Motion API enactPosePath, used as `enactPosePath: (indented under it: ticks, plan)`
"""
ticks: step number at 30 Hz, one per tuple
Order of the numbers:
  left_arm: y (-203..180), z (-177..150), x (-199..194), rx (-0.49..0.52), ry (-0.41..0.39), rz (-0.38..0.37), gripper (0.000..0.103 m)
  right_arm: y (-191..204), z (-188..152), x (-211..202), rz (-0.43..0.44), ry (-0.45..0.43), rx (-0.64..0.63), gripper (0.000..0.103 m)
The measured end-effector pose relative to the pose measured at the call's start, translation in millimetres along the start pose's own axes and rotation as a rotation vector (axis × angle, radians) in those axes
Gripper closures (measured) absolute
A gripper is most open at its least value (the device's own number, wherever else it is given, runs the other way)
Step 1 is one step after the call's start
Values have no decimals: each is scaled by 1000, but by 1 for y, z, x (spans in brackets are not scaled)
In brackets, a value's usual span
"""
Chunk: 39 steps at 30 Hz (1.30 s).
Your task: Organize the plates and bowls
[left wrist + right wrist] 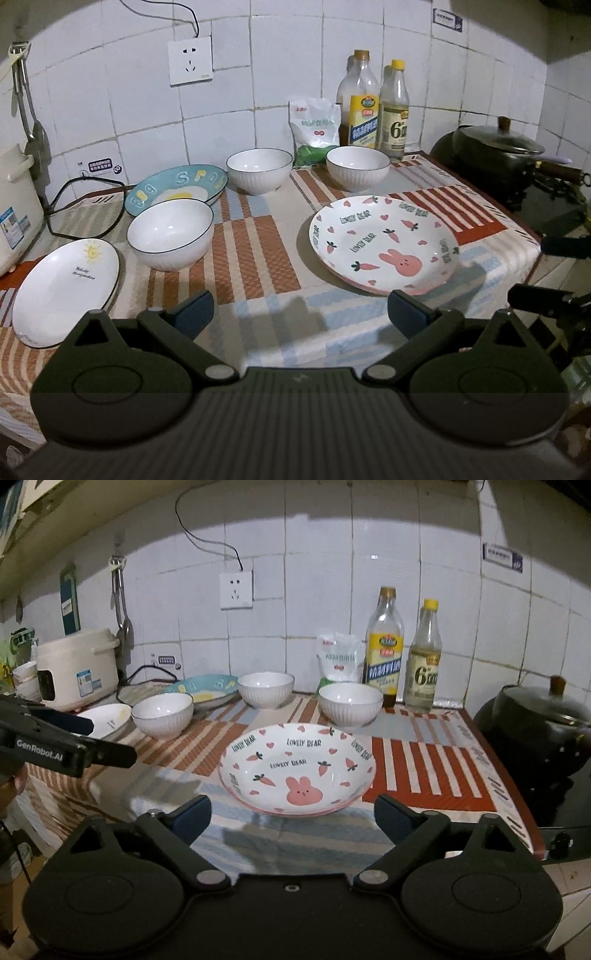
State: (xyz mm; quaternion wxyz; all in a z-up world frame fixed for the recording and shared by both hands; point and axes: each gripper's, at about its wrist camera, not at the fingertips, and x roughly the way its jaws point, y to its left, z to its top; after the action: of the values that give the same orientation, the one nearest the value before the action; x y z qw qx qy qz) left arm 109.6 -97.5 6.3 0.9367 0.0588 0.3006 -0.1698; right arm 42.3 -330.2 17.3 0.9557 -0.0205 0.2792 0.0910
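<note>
A kitchen worktop (424,775) covered with a striped cloth of orange, white and pale blue carries the dishes. Nearest the front sits a white shallow plate with pink rabbit and carrot prints (297,768), lying flat on the cloth. Behind it stand three white ribbed bowls with dark rims: one at back right (351,703), one at back centre (266,688) and one to the left (162,714). A blue plate with a fried-egg picture (177,188) lies behind the left bowl, touching or nearly touching it. A white plate with a small sun drawing (66,291) rests tilted at the far left edge.

The right gripper (291,818) hovers just in front of the rabbit plate, jaws spread wide with nothing between them. The left gripper (301,314) is also spread wide and empty, over bare cloth between the sun plate and the rabbit plate.

Two glass bottles with yellow labels (402,657) stand against the white tiled wall (317,590).
</note>
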Motion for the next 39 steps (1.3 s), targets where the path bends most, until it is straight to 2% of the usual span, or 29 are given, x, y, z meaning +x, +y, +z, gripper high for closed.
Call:
enactPosePath:
  ticks: [4, 7, 9, 11, 19, 21, 24, 26, 28, 29, 31, 33, 39]
  plan:
    - [-3, 1, 28, -1, 23, -7, 3, -13, -3, 23, -2, 8, 6, 13]
    - [-6, 3, 56, -1, 56, -21, 6, -25, -3, 39, 10, 20, 26, 23]
    - [-8, 5, 69, 6, 60, -22, 13, -35, 0, 50, 17, 35, 48, 31]
    - [-9, 7, 82, 9, 62, -26, 31, -45, 3, 60, 24, 56, 67, 37]
    - [0, 21, 123, -44, 111, -43, 48, -82, 10, 105, 45, 165, 176, 39]
    - [2, 24, 133, -65, 133, -55, 50, -91, 11, 116, 57, 195, 215, 50]
    - [3, 27, 145, -98, 166, -83, 53, -103, 12, 127, 82, 216, 270, 60]
    - [4, 27, 152, -126, 192, -106, 53, -108, 12, 133, 99, 230, 296, 61]
    - [5, 25, 158, -158, 218, -118, 59, -110, 13, 139, 108, 242, 307, 62]
    - [5, 25, 160, -169, 221, -136, 62, -110, 13, 141, 115, 247, 308, 64]
    - [4, 25, 160, -182, 219, -160, 75, -109, 13, 146, 130, 254, 317, 70]
    - [1, 26, 161, -179, 219, -178, 82, -108, 15, 152, 141, 259, 314, 82]
    - [-10, 20, 155, -107, 157, -145, 83, -100, 16, 158, 112, 250, 308, 81]
